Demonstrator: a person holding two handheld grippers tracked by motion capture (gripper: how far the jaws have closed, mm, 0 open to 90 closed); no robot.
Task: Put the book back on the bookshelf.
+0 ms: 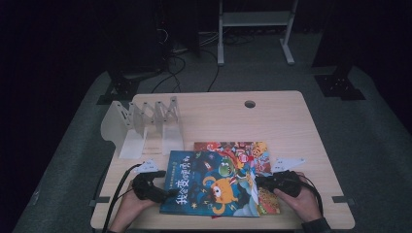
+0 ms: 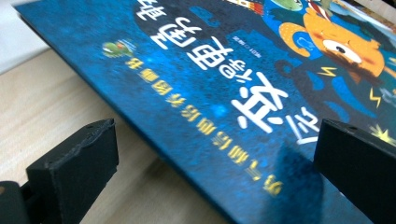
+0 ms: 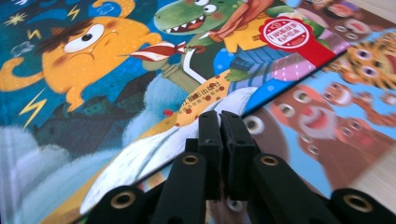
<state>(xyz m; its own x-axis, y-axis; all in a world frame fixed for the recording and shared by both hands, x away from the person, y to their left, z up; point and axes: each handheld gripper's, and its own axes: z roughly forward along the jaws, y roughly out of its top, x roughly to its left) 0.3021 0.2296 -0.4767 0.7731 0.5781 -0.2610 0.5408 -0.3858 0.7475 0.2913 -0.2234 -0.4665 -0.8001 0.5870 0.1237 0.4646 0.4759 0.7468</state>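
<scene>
Dark room, pale wooden table; a white folding rack stands far left. Left gripper has its jaws apart, straddling the near left edge of the blue book, which lies front and centre on a red book. Right gripper has its jaws pressed together at the blue book's right edge, apparently pinching the cover. Judgement: lift the right edge slowly, let the left jaws close squarely on the spine side, and keep the lower book from dragging along.
</scene>
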